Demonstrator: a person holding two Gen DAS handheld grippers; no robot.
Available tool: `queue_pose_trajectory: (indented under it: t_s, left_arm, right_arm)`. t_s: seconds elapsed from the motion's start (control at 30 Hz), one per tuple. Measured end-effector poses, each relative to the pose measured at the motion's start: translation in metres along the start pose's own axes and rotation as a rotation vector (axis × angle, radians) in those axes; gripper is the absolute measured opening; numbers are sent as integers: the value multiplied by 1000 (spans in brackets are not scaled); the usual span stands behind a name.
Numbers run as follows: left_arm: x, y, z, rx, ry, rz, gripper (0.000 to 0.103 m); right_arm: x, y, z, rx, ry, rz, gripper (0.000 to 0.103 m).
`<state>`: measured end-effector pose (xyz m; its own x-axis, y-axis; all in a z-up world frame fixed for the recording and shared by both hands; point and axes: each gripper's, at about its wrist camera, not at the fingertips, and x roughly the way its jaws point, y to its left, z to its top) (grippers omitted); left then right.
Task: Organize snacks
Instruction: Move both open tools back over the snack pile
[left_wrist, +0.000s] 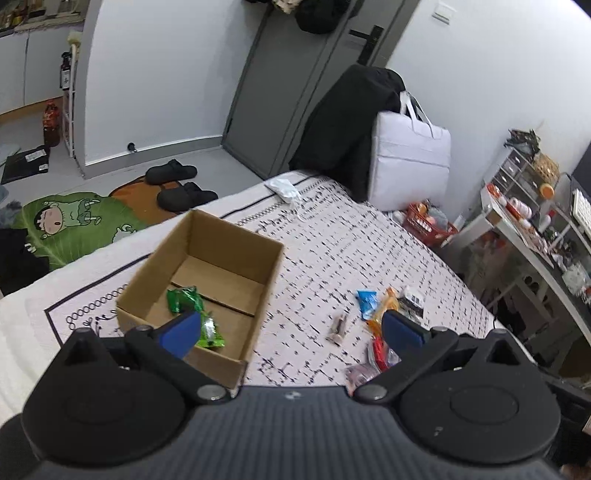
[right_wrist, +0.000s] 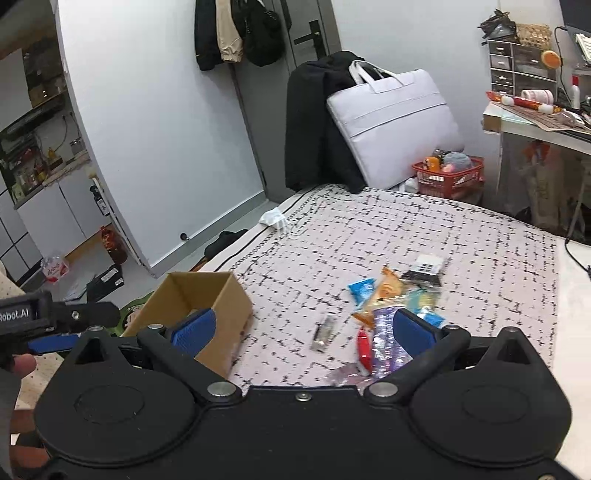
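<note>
An open cardboard box (left_wrist: 229, 258) (right_wrist: 218, 295) sits on the patterned bed cover (left_wrist: 351, 236) and holds two green snack packets (left_wrist: 186, 301). To its right lies a heap of loose snacks (left_wrist: 384, 317) (right_wrist: 391, 306): blue, orange, red, black and purple wrappers. A small silver-brown bar (left_wrist: 338, 326) (right_wrist: 324, 332) lies between box and heap. My left gripper (left_wrist: 291, 328) hovers open over the box's near right corner, empty. My right gripper (right_wrist: 303, 328) is open above the bar and heap, nothing between its fingers. The left gripper also shows at the right wrist view's left edge (right_wrist: 55, 325).
A white mask (left_wrist: 284, 188) lies at the bed's far edge. A black coat and white bag (left_wrist: 410, 162) lean at the far corner, a red basket (right_wrist: 448, 177) beside them. A cluttered desk (right_wrist: 535, 118) stands right. Black slippers (left_wrist: 177, 184) and a green mat are on the floor.
</note>
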<state>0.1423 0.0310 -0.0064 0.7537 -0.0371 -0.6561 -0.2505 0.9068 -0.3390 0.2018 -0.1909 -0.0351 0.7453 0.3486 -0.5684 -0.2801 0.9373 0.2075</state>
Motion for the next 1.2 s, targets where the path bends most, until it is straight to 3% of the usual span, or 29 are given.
queue_pose_trajectory:
  t_s: [0.27, 0.6, 1.2]
  left_arm:
    - [14, -28, -14, 11, 24, -3, 103]
    - [36, -55, -29, 14, 43, 18, 103]
    - [105, -92, -67, -6, 168, 75, 103]
  right_arm:
    - [1, -35, 0, -46, 22, -36, 103]
    - [15, -71, -2, -2, 58, -89, 103]
    - [64, -117, -11, 110, 184, -7, 103]
